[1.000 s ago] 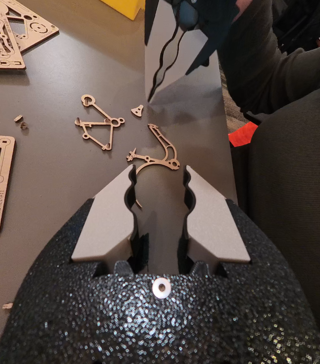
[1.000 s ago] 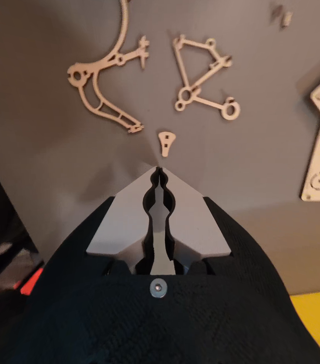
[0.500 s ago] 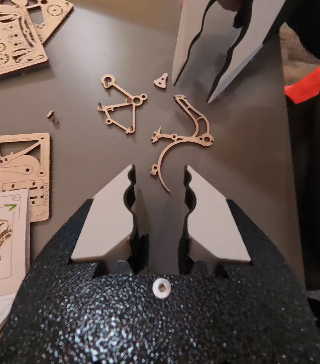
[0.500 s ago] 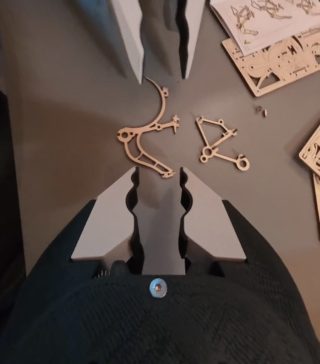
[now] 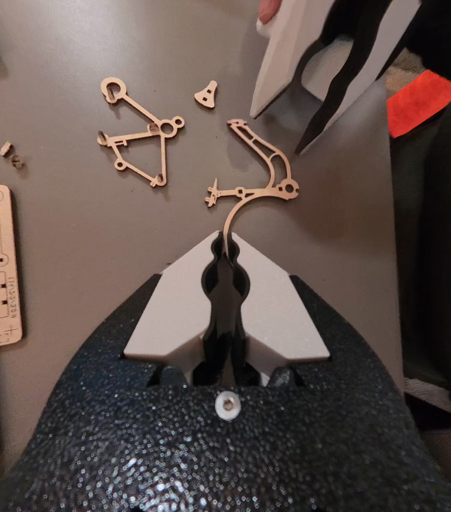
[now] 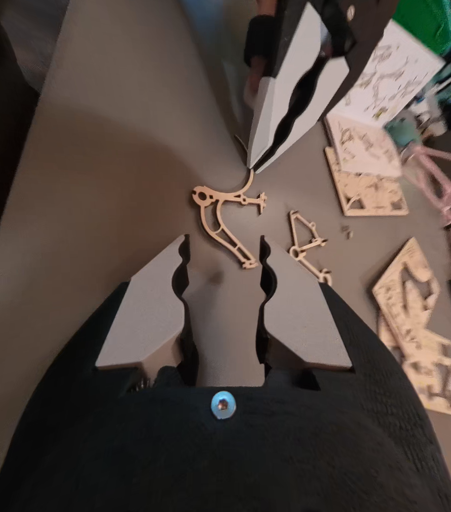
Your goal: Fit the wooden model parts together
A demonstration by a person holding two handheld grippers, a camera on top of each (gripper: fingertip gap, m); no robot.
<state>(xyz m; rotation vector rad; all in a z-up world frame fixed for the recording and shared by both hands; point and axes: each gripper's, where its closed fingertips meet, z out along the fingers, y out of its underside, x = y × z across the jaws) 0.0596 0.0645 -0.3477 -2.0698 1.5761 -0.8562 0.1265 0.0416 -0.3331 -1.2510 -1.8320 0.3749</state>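
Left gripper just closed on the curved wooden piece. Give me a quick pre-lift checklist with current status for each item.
1. Left gripper shut on the curved piece: ok, the arc's tail sits between the closed fingertips.
2. Grip depth: not ok, only the thin end of the arc is pinched; it may pivot when lifted.
3. Curved piece clear of neighbours: ok, the triangular frame and small wedge lie apart from it.
4. Right gripper ready: ok, open and holding nothing, its tips near the piece's slotted foot.
5. Piece off the table: cannot tell.
6. Mating slots undamaged: cannot tell, too small.
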